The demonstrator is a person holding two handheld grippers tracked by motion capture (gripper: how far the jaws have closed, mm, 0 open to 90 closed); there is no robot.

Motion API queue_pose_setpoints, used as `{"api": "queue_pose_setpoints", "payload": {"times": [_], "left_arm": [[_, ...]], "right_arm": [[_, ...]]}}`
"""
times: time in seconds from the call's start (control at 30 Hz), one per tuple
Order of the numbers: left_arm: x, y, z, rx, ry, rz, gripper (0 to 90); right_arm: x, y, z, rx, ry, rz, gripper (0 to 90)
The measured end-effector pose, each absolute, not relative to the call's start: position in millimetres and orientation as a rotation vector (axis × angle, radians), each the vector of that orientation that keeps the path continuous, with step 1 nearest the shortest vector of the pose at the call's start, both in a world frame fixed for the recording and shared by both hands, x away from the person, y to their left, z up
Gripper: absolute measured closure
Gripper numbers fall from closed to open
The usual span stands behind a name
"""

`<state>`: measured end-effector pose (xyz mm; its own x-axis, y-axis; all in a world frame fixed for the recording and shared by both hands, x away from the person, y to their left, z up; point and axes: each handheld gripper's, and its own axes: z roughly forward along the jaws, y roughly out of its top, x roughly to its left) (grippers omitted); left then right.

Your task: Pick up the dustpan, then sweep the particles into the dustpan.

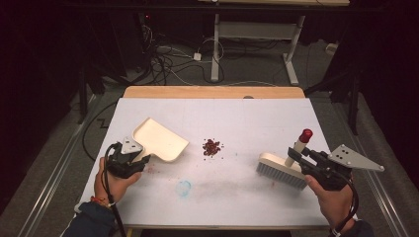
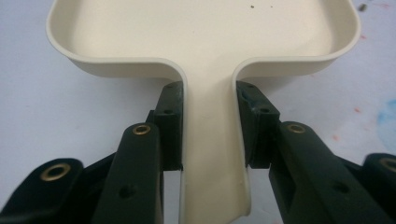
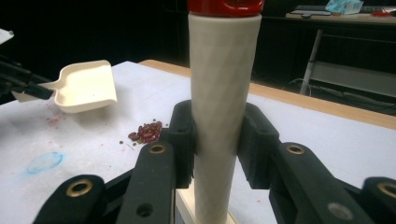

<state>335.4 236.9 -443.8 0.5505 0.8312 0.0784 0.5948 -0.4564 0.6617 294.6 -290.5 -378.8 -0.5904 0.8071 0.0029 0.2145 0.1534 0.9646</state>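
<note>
Your left hand comes in at the lower left of the high view, forearm angled up and inward, and your left gripper has its jaws closed on the flat handle of the cream dustpan; in the left gripper view the pads press both edges of that handle. The pan is smooth moulded plastic, a shallow tray with rounded corners and a raised rim, lying left of centre on the white table. Your right hand enters at the lower right, and your right gripper clamps the pale ribbed cylindrical handle, red-capped, of the brush, whose grey bristles seem to rest on the table, though that contact is hard to judge. A small heap of dark red beans lies between pan and brush, apart from both.
</note>
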Motion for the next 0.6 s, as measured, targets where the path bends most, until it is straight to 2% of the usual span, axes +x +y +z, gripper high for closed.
{"api": "queue_pose_setpoints", "payload": {"times": [0.6], "left_arm": [[299, 230, -454, 2.289, 1.031, 0.393, 63.6]], "right_arm": [[298, -285, -380, 0.968, 1.921, 1.443, 69.6]]}}
